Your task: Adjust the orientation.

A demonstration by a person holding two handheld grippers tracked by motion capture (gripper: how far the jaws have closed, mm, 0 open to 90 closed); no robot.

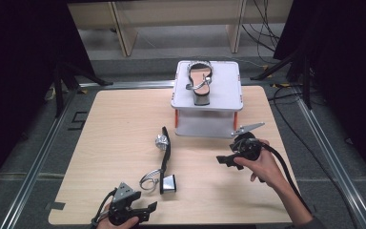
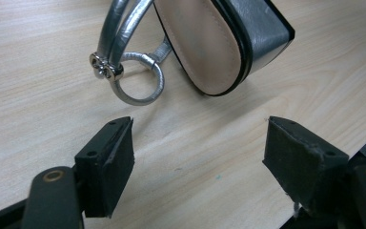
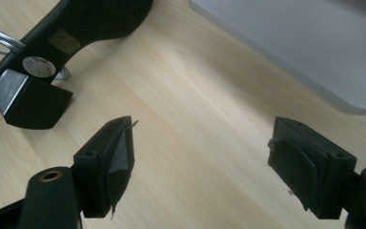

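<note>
High view: left tool (image 1: 143, 209) gaping, empty (jaws wide apart), silver sandal (image 1: 164, 162) lying on its side on bench (image 1: 114, 133) just ahead; right tool (image 1: 225, 161) likewise open, empty, sandal off to its left.

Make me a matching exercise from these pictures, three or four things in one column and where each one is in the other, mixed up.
Things:
1. sandal on its side
2. upright sandal
3. left gripper
4. right gripper

Places:
A. on top of the white stand
B. at the table's near edge, jaws open
C. lying on the table, middle
D. in front of the stand, near its right corner

Pairs: 1-C, 2-A, 3-B, 4-D
</note>
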